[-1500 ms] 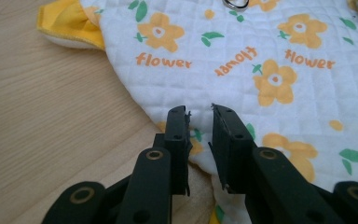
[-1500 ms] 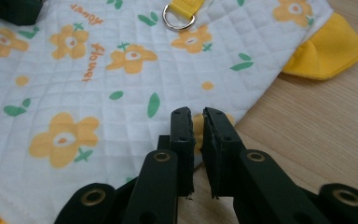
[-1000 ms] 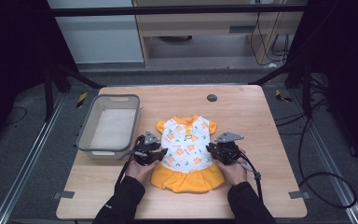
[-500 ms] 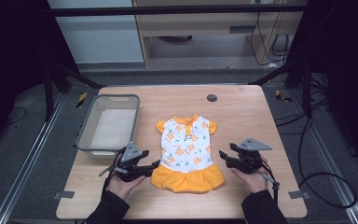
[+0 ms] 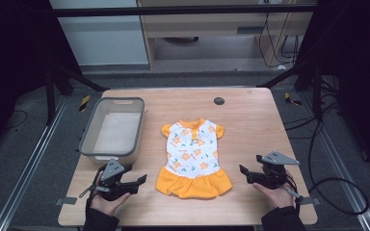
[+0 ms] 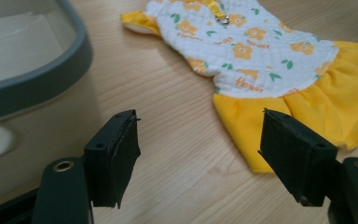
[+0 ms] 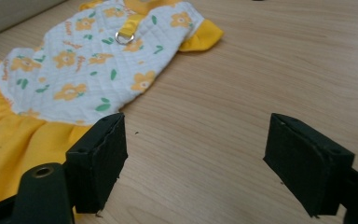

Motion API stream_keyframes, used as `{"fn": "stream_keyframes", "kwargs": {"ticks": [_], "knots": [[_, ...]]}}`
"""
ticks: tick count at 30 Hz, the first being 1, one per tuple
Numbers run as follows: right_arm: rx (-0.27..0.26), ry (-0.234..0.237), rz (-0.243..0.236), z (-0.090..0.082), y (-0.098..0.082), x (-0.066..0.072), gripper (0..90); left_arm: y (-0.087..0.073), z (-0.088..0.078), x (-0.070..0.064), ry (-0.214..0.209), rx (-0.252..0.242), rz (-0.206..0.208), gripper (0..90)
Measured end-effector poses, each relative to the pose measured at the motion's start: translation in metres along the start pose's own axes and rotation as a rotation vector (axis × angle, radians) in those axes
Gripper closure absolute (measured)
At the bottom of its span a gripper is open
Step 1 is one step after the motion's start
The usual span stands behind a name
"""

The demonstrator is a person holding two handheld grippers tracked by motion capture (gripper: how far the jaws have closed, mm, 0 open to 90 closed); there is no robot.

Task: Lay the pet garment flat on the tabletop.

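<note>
A small dress (image 5: 192, 156) lies flat in the middle of the wooden table, white flowered top, yellow collar, sleeves and skirt. It also shows in the left gripper view (image 6: 261, 60) and in the right gripper view (image 7: 84, 65). My left gripper (image 5: 142, 180) rests at the front left, apart from the skirt's left edge. Its jaws have just been opening and stand open with only bare wood between them (image 6: 198, 154). My right gripper (image 5: 243, 173) sits at the front right, clear of the skirt. It too has just been opening and holds nothing (image 7: 193, 158).
A grey-rimmed bin (image 5: 113, 127) stands left of the dress, close to my left gripper (image 6: 37, 84). A small dark disc (image 5: 218, 100) sits near the table's far edge. Bare wood (image 5: 260, 130) lies right of the dress.
Both grippers were at the dress's waist a second ago. They have let go and drawn apart, left one leftward, right one rightward, both toward the front edge. The dress stays flat.
</note>
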State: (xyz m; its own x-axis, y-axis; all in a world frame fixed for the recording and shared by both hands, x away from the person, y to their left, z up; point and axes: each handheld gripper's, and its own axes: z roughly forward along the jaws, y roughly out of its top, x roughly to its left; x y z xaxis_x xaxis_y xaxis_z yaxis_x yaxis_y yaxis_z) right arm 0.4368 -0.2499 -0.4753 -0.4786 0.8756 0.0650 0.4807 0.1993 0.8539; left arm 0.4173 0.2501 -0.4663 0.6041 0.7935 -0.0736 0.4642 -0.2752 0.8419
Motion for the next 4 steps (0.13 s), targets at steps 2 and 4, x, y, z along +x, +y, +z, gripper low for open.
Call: {"fn": "stream_keyframes", "kwargs": {"ticks": [2, 4], "knots": [[0.011, -0.016, 0.008, -0.0033, -0.0056, -0.0043, 18.3, -0.0054, -0.0073, 0.0076, 0.031, -0.007, -0.021, 25.9], [0.01, -0.017, 0.015, -0.0041, -0.007, -0.005, 18.0, -0.0069, -0.0096, 0.0101, 0.046, -0.007, -0.022, 25.8]]}}
